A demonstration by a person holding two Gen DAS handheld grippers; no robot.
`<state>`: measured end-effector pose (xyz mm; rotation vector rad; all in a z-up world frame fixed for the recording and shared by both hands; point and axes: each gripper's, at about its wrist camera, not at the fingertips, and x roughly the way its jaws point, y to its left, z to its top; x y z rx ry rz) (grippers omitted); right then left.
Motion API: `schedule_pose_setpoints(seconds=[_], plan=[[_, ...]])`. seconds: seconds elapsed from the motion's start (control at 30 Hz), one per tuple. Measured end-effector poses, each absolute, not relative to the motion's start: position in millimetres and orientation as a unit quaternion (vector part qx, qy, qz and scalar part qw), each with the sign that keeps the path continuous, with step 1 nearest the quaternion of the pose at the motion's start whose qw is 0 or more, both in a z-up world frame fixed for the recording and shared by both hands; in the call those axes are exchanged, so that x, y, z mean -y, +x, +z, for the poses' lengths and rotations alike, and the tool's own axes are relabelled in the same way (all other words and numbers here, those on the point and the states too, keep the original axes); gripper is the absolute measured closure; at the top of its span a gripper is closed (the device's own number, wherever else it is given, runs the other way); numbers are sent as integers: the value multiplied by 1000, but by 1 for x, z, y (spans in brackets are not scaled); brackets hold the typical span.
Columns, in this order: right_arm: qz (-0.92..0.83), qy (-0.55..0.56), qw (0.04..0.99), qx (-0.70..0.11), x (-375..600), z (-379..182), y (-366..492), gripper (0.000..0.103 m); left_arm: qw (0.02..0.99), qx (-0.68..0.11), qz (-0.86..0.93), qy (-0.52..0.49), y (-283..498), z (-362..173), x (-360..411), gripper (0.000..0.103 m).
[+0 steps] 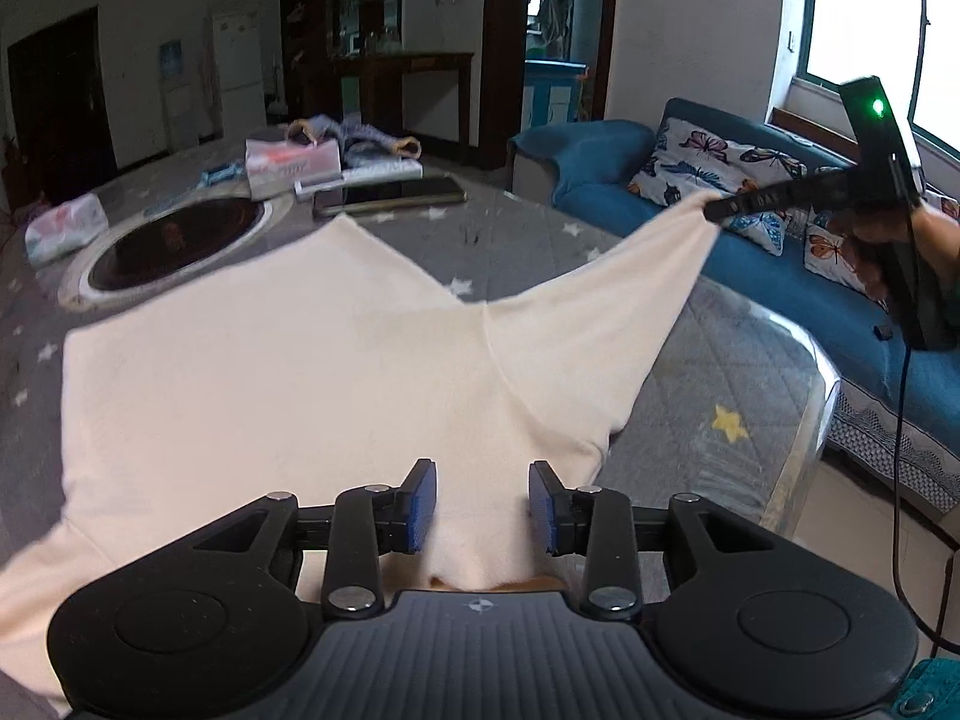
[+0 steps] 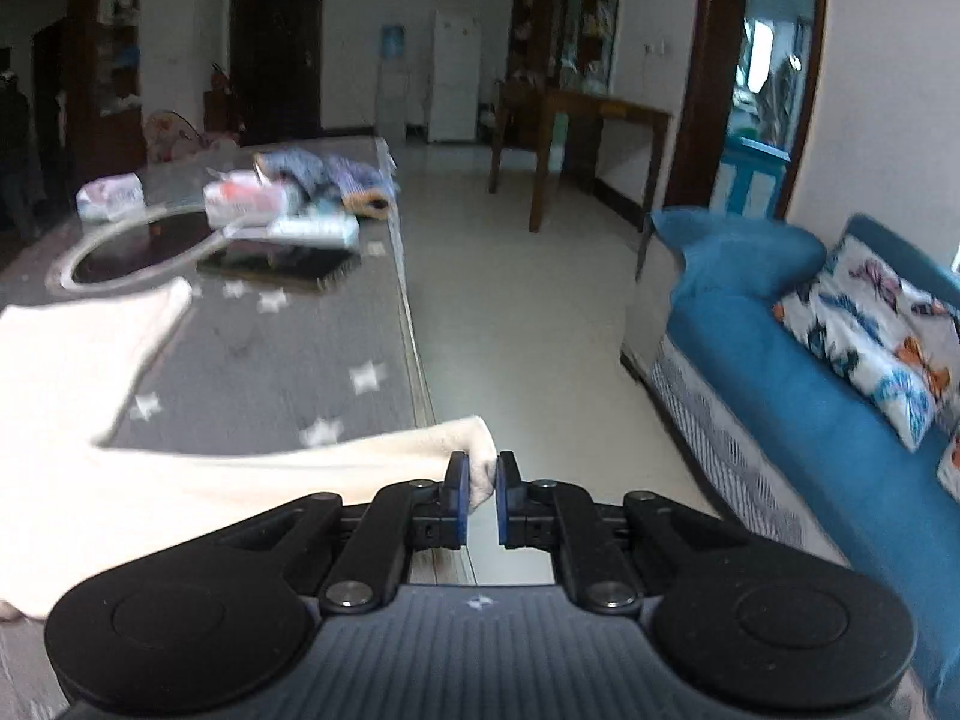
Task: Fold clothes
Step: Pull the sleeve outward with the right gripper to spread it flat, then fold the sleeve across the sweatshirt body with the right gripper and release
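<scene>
A cream long-sleeved top (image 1: 288,372) lies spread on the grey star-patterned table cover (image 1: 690,420). My left gripper (image 1: 483,501) is open, its blue pads (image 1: 420,504) hovering over the top's near middle, holding nothing. My right gripper (image 2: 480,495) is shut on the end of the top's right sleeve (image 2: 474,450) and holds it stretched out past the table's right edge, above the floor. In the left wrist view the right gripper (image 1: 720,207) shows at upper right with the sleeve (image 1: 600,306) pulled taut toward it.
A round dark inset (image 1: 174,246) sits in the table beyond the top. Behind it lie a phone (image 1: 390,195), tissue packs (image 1: 294,165) and a striped garment (image 1: 360,135). A blue sofa (image 2: 798,372) with butterfly cushions stands to the right, tiled floor (image 2: 528,312) between.
</scene>
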<state>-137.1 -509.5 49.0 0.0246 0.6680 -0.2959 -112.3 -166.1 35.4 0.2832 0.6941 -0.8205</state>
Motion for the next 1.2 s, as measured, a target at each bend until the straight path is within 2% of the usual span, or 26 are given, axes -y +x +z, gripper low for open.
schedule_pose_setpoints(seconds=[0.2, 0.4, 0.63, 0.97, 1.2], plan=[[-125, -3, 942, -312, 497, 61, -126, 95, 842, -334, -402, 132, -112, 29, 180, 67], [-124, 32, 936, -328, 505, 57, -123, 95, 828, -346, -419, 141, -118, 15, 190, 66], [-69, 41, 949, -304, 486, 95, -125, 95, 843, -331, -408, 113, -115, 29, 169, 63], [80, -6, 954, -290, 380, 144, -98, 95, 884, -324, -332, 54, -104, 38, 99, 62], [185, -41, 931, -311, 287, 132, -75, 95, 895, -333, -294, 23, -105, 32, 63, 61]])
